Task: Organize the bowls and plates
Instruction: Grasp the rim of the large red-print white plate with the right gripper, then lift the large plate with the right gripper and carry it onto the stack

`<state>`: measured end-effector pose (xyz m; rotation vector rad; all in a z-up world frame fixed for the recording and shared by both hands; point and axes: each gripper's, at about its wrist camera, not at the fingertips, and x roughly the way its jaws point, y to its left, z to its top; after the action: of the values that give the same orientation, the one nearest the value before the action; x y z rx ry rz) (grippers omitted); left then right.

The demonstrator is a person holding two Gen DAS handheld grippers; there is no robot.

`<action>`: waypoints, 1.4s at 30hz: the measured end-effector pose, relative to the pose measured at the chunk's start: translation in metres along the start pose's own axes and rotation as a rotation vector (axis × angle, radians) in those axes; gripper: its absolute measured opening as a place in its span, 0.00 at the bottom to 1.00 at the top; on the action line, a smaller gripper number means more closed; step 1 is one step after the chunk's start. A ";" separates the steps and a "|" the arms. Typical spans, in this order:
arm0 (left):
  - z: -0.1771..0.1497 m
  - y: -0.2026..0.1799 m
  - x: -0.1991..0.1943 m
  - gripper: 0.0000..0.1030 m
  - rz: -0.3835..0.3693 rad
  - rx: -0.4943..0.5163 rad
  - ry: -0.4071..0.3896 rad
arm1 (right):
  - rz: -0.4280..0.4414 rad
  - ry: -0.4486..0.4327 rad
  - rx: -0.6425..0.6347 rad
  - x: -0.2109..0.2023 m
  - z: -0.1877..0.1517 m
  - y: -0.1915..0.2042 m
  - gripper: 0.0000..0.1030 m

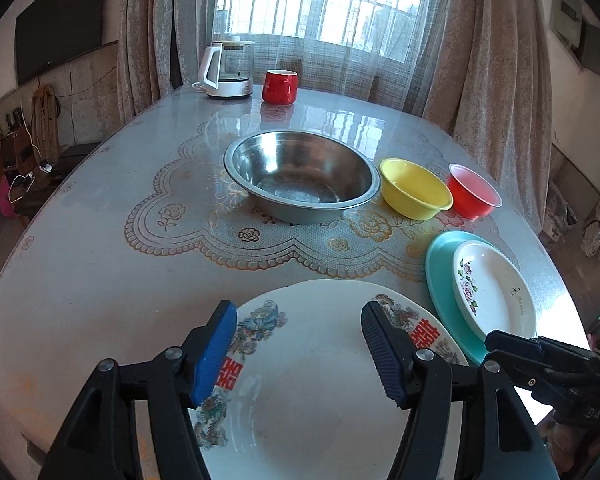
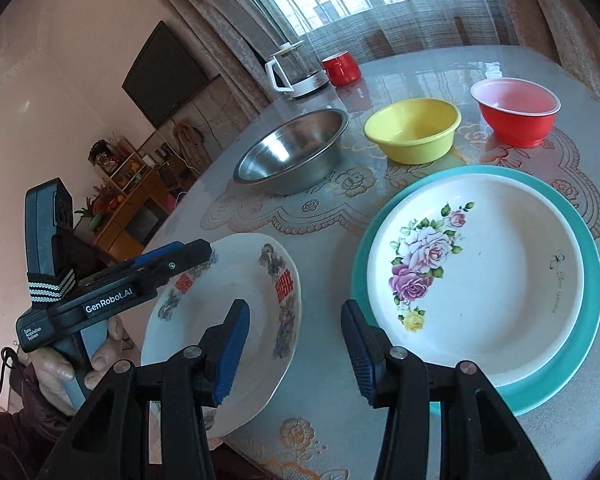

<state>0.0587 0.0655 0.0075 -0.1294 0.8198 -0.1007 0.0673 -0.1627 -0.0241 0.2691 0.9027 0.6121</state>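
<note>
The left gripper [image 1: 296,344] stands with its jaws apart above the dragon-pattern plate [image 1: 312,392]; no pad presses on the plate, and nothing is clamped between the blue pads. In the right wrist view this gripper [image 2: 204,249] enters from 9 o'clock, carried by a hand [image 2: 80,356], and the plate lies flat under it at the table's near edge.

The right gripper [image 2: 296,344] also stands with its jaws apart and holds nothing. Bare table [image 2: 324,396] shows in the gap between its fingers. The dragon-pattern plate [image 2: 228,320] lies under its left finger at 8 o'clock, and the stacked plates lie at 3 o'clock of the gap.

Position of the task items in the left wrist view:
- Steel bowl [image 1: 300,180]: centre of the table, at 12 o'clock of the left gripper, on the lace-pattern mat [image 1: 172,220].
- Yellow bowl [image 1: 416,190]: just beside the steel bowl, at its 3 o'clock.
- Red bowl [image 1: 474,192]: just beside the yellow bowl, further toward 3 o'clock.
- Teal plate [image 1: 440,280]: at 2 o'clock of the left gripper, near the dragon-pattern plate.
- Rose-pattern plate [image 1: 496,292]: nested on top of the teal plate.

All three bowls stand upright and separate, none nested.

At the far edge, at 12 o'clock, stand a glass kettle [image 1: 230,70] with a white handle and a red mug [image 1: 280,86], side by side before the curtained window [image 1: 328,4].
</note>
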 end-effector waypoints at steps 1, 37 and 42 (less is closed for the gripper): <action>-0.001 0.007 -0.002 0.65 0.004 -0.008 -0.006 | -0.015 0.015 -0.004 0.004 -0.001 0.002 0.47; -0.061 0.062 0.005 0.42 -0.087 -0.056 0.074 | -0.040 0.086 -0.140 0.050 -0.024 0.029 0.49; -0.060 0.056 0.008 0.40 -0.079 -0.023 0.070 | -0.016 0.070 -0.126 0.051 -0.024 0.025 0.48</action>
<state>0.0223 0.1147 -0.0479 -0.1804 0.8857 -0.1707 0.0620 -0.1130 -0.0601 0.1275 0.9287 0.6636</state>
